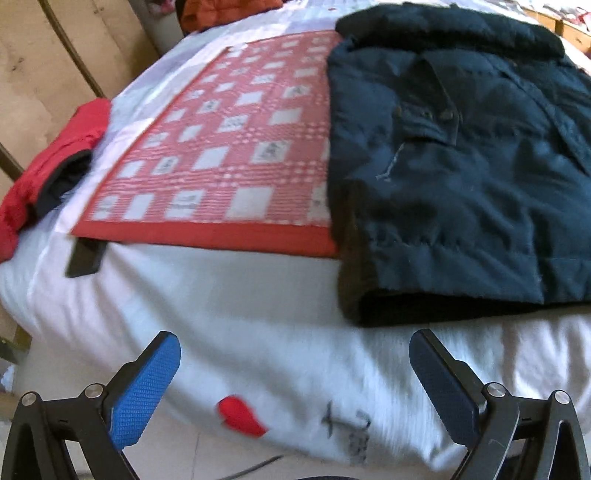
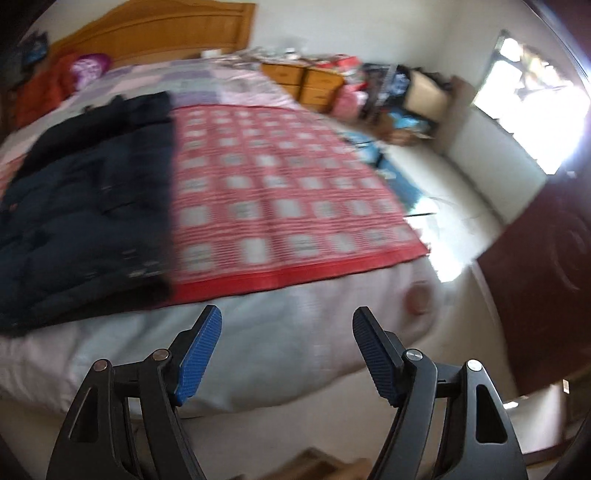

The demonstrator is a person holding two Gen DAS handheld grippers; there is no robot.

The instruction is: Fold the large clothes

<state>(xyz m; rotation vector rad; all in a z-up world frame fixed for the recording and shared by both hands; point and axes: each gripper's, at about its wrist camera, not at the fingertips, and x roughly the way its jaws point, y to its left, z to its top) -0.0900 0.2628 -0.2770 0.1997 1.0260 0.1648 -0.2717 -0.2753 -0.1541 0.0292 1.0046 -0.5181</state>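
Note:
A large dark navy padded jacket [image 1: 454, 166] lies folded lengthwise on a red checked mat [image 1: 229, 147] on the bed. In the right wrist view the jacket [image 2: 85, 206] covers the mat's left part [image 2: 288, 199]. My left gripper [image 1: 295, 350] is open and empty, held off the foot of the bed, in front of the jacket's hem. My right gripper [image 2: 287, 325] is open and empty, off the bed's foot edge, to the right of the jacket.
A white quilt [image 1: 240, 314] hangs over the bed's foot. A red garment [image 1: 48, 177] lies at the bed's left edge. An orange garment [image 2: 40, 88] lies near the wooden headboard [image 2: 159, 29]. Wooden drawers [image 2: 306, 86] and clutter stand beyond the bed. A dark door [image 2: 546, 295] stands at right.

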